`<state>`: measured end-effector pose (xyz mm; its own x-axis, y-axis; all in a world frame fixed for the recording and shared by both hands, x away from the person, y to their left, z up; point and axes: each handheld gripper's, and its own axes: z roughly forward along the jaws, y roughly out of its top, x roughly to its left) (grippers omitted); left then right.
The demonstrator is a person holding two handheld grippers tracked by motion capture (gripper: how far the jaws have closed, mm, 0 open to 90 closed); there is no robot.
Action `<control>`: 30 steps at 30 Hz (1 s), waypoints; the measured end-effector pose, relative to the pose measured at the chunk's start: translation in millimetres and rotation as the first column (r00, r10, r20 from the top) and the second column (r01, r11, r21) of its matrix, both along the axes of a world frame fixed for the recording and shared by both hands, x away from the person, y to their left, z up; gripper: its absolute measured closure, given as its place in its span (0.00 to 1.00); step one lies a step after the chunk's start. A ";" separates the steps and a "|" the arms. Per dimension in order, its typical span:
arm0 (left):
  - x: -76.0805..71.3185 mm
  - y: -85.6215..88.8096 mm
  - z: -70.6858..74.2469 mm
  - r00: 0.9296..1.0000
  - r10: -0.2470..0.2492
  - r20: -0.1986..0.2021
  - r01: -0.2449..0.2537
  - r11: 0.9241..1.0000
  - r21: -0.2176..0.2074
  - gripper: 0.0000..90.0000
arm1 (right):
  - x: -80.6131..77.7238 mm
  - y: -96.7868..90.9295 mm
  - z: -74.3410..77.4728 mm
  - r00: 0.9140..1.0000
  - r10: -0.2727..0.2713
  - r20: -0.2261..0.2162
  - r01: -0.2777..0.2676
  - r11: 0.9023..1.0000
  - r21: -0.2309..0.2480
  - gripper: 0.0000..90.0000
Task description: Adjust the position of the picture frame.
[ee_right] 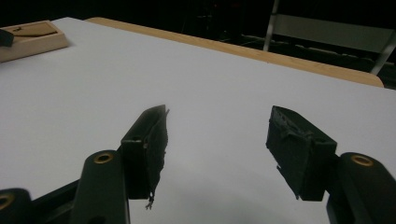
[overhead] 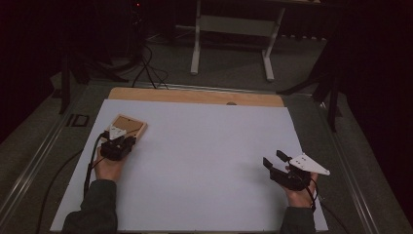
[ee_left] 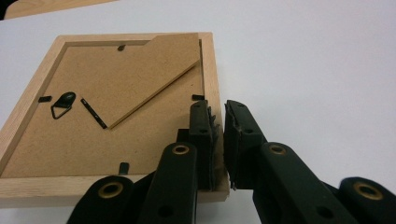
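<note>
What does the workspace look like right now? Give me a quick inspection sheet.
Surface: white sheet over a wooden table.
Job's things: wooden picture frame lying back side up at the sheet's left, stand flap and hanger showing.
Clutter: nothing seen.
Grippers: left gripper closed on the frame's side rail, one of the fingers inside it, the other outside; right gripper open, nothing between its fingers, above bare sheet.
Cables: one cable trails from the left gripper.
Surroundings: dark room, white stand behind the table.

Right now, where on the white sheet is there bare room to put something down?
The wide middle between the picture frame and the right tongs is bare, as is the far strip up to the wooden table edge. It is crowded at the left, where the left tongs grip the frame's rail.
</note>
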<state>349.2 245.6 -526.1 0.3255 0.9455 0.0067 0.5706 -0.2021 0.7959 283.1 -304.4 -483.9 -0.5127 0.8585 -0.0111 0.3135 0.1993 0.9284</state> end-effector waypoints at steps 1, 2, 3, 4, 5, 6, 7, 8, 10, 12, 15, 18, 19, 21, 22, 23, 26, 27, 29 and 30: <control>-0.5 -1.7 0.1 1.000 -0.005 -0.001 0.005 1.000 0.000 0.91 | 0.0 0.1 0.0 1.000 0.000 0.000 0.000 1.000 0.001 0.42; -1.0 -3.5 0.1 1.000 -0.011 0.001 0.011 1.000 0.002 0.91 | 0.0 0.1 0.0 1.000 0.000 -0.001 0.000 1.000 0.002 0.42; -1.6 -5.5 0.2 1.000 -0.017 -0.001 0.017 1.000 0.002 0.91 | 0.0 0.2 0.0 1.000 0.001 -0.002 -0.001 1.000 0.002 0.42; -2.1 -7.6 0.2 1.000 -0.025 0.000 0.025 1.000 0.002 0.91 | 0.1 0.3 -0.1 1.000 0.001 -0.002 -0.001 1.000 0.003 0.42; -2.8 -9.8 0.4 0.999 -0.035 -0.001 0.035 0.999 0.004 0.91 | 0.1 0.3 -0.1 1.000 0.001 -0.002 -0.001 1.000 0.004 0.42; -3.5 -12.0 0.5 0.999 -0.041 -0.002 0.041 0.999 0.006 0.91 | 0.0 0.4 0.0 1.000 0.002 -0.002 -0.002 1.000 0.005 0.42; -4.0 -14.2 0.5 0.999 -0.048 0.000 0.048 0.999 0.004 0.91 | 0.0 0.3 0.1 1.000 0.001 0.000 -0.001 1.000 0.005 0.42; -4.7 -16.1 0.7 0.998 -0.057 -0.002 0.057 0.998 0.007 0.91 | -0.1 0.1 0.2 1.000 0.001 0.001 -0.001 1.000 0.008 0.42; -5.7 -19.5 0.7 0.998 -0.069 -0.001 0.069 0.998 0.005 0.91 | -0.2 -0.4 0.4 1.000 -0.001 0.002 0.001 1.000 0.011 0.42; -6.8 -22.5 0.7 0.997 -0.076 -0.001 0.076 0.997 0.004 0.91 | -0.3 -1.0 0.4 1.000 -0.002 -0.001 0.002 1.000 0.013 0.42; -8.2 -26.6 0.8 0.996 -0.089 -0.001 0.089 0.996 0.005 0.91 | -0.3 -1.0 0.4 1.000 -0.002 -0.001 0.002 1.000 0.015 0.42; -10.0 -31.9 0.7 0.994 -0.106 0.000 0.106 0.994 0.004 0.91 | -0.2 -0.3 0.2 1.000 0.000 -0.003 0.000 1.000 0.013 0.42; -10.6 -33.7 0.7 0.994 -0.111 0.001 0.111 0.994 0.005 0.91 | 0.0 -0.1 0.0 1.000 0.003 -0.003 -0.003 1.000 0.012 0.42; -11.6 -36.8 0.7 0.993 -0.121 0.001 0.121 0.993 0.003 0.91 | 0.1 0.5 -0.3 1.000 0.004 -0.005 -0.004 1.000 0.011 0.42; -12.1 -38.3 0.7 0.992 -0.126 0.001 0.126 0.992 0.002 0.91 | 0.1 0.7 -0.3 1.000 0.005 -0.005 -0.005 1.000 0.010 0.42; -12.5 -39.6 0.7 0.991 -0.131 0.001 0.131 0.991 0.003 0.91 | 0.1 1.0 -0.4 1.000 0.005 -0.005 -0.005 1.000 0.010 0.42; -14.0 -44.6 0.6 0.990 -0.142 0.002 0.142 0.990 0.000 0.91 | 0.0 1.2 -0.2 1.000 0.006 -0.005 -0.005 1.000 0.010 0.42; -14.5 -46.2 0.6 0.989 -0.147 0.002 0.147 0.989 0.000 0.91 | 0.1 1.2 -0.2 1.000 0.006 -0.005 -0.006 1.000 0.011 0.42; -15.3 -49.5 0.6 0.988 -0.157 0.002 0.157 0.988 -0.002 0.91 | 0.1 1.1 -0.2 1.000 0.006 -0.004 -0.006 1.000 0.012 0.42; -15.6 -51.3 0.7 0.987 -0.160 0.002 0.160 0.987 0.000 0.91 | 0.1 1.1 -0.3 1.000 0.006 -0.004 -0.006 1.000 0.014 0.42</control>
<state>333.6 194.3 -525.4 0.4723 0.8814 0.0071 0.5293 -0.2901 0.7973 283.2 -303.3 -484.2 -0.5181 0.8553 0.0031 0.3163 0.1881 0.9298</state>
